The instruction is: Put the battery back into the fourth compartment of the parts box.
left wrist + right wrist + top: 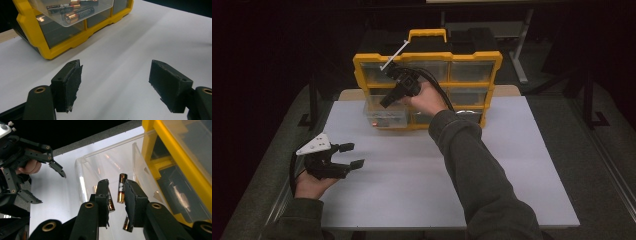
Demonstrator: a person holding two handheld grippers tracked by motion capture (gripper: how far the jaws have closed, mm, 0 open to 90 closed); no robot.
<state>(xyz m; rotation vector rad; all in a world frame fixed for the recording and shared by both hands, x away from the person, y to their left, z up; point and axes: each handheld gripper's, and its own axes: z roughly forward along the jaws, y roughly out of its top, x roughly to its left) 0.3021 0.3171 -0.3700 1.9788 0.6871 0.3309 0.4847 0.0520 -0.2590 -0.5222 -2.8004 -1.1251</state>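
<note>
A yellow organizer [427, 56] with clear drawers stands upright at the back of the white table [512, 165]. Its lower-left drawer [384, 116] is pulled out and holds several batteries [77, 13]. My right gripper [386, 103] points down over that drawer. In the right gripper view, the right gripper [116, 192] has its jaws narrowly apart above a copper-and-black battery [121, 187] lying in the drawer [100, 162], with nothing clamped. My left gripper [353, 155] hovers wide open at the table's front left, its jaws holding nothing, and the left gripper [115, 82] faces the organizer [30, 30].
The left gripper [50, 187] and its hand sit well left of the drawer. Bare white tabletop stretches in front and to the right of the organizer. Dark floor and table legs surround the table.
</note>
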